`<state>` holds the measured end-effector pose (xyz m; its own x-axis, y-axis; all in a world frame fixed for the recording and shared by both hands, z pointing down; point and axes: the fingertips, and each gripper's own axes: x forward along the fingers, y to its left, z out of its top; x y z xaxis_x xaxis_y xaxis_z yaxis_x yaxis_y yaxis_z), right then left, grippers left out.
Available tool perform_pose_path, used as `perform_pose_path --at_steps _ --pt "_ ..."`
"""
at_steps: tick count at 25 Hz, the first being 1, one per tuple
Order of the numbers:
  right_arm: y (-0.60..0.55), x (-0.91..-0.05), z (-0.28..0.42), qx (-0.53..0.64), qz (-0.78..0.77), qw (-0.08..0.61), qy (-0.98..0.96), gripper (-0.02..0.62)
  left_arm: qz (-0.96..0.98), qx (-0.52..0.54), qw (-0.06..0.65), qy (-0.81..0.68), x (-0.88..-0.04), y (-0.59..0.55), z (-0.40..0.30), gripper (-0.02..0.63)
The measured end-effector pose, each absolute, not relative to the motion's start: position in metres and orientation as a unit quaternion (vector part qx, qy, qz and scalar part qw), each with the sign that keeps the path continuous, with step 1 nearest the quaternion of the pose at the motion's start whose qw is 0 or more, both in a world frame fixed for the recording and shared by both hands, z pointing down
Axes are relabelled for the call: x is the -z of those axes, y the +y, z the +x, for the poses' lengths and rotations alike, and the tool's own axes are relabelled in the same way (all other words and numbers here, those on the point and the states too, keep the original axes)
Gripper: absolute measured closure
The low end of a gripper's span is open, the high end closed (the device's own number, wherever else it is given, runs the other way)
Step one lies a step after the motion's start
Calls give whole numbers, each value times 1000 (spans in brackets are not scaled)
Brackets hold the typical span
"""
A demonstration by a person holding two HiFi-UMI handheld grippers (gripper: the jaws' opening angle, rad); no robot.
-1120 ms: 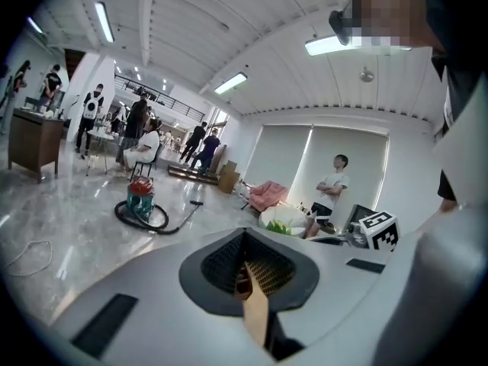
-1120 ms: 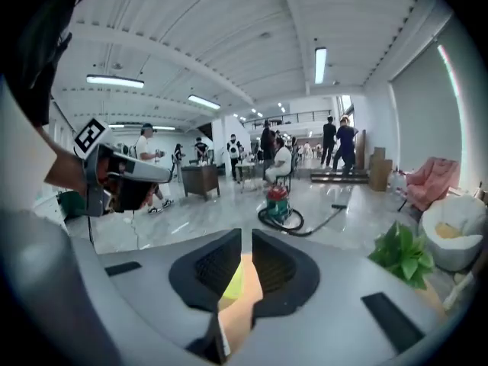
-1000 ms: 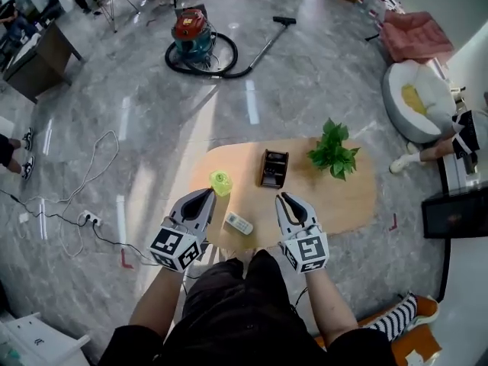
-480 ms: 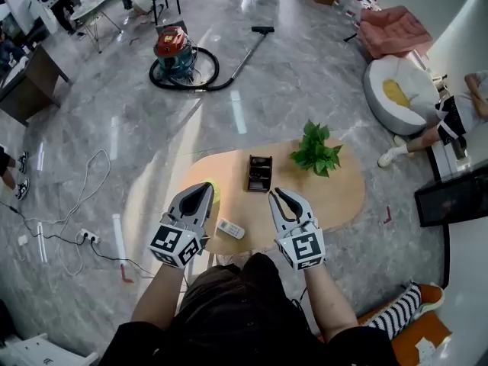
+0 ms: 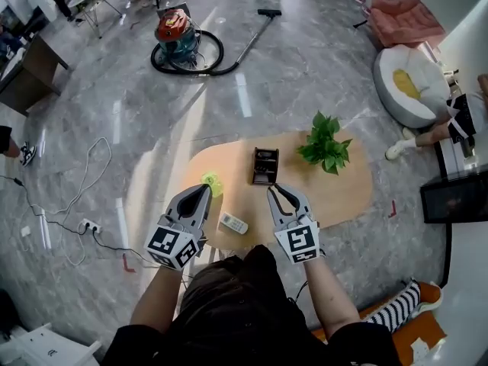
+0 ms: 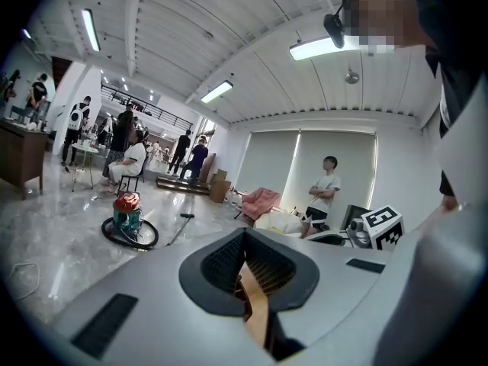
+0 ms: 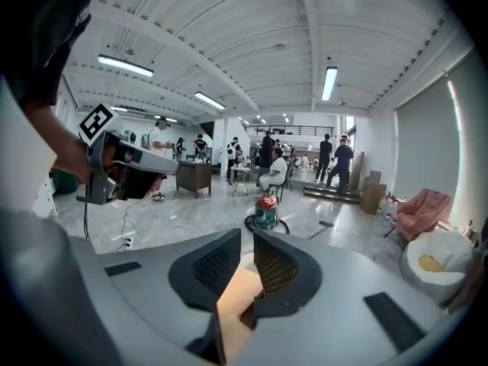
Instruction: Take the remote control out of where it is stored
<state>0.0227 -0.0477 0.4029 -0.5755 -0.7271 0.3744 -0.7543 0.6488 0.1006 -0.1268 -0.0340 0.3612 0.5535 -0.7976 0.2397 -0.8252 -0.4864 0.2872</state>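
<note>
Remote control (image 5: pixel 234 223), 1 only, lies flat on the wooden table (image 5: pixel 347 193) near its front edge. It is white, turned at a slant, and sits outside the 1 black holder (image 5: pixel 265 165), which stands further back on the same top, well apart from it. What the holder contains cannot be made out.

2 grippers hang over the near edge, 1 in each hand, with the remote between them and touching neither. The left gripper (image 5: pixel 204 189) has its jaws clenched: in the left gripper view the 2 tips meet at a point and nothing sits between them. Its tips are just beside 1 small yellow-green object (image 5: pixel 211 181) on the table. The right gripper (image 5: pixel 273 191) is released, its 2 jaws standing a narrow gap apart in the right gripper view, with only bare table top seen through the gap. Its tips point toward the holder, short of it. Each gripper carries 1 marker cube, so 2 in all: the left cube (image 5: pixel 171 246) and the right cube (image 5: pixel 297 242).

1 green plant (image 5: pixel 325 145) stands on the table to the right of the holder. On the grey floor beyond are 1 vacuum cleaner (image 5: pixel 172 29) with its hose looped round it and 1 white beanbag (image 5: pixel 412 90).
</note>
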Motion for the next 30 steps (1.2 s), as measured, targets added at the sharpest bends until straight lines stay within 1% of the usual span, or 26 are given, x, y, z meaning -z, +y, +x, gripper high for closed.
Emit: perform_pose_path --at_steps 5,9,12,15,22,30 --pt "-70 -461 21 -31 378 272 -885 543 851 -56 208 -478 -386 -40 -129 600" --pt "-82 -522 13 -30 334 333 -881 453 830 -80 240 -498 -419 -34 -140 600" --pt "-95 -568 12 -23 310 384 -869 446 802 -76 263 -531 -438 -35 -151 600" --pt "-110 -611 10 8 282 430 -858 446 781 -62 283 -553 -455 -34 -154 600" --pt "-124 -679 2 52 195 486 -850 446 739 -58 311 -595 -483 -22 -164 600" --pt "-135 -724 7 58 158 519 -838 446 701 -60 328 -631 -505 -4 -172 600"
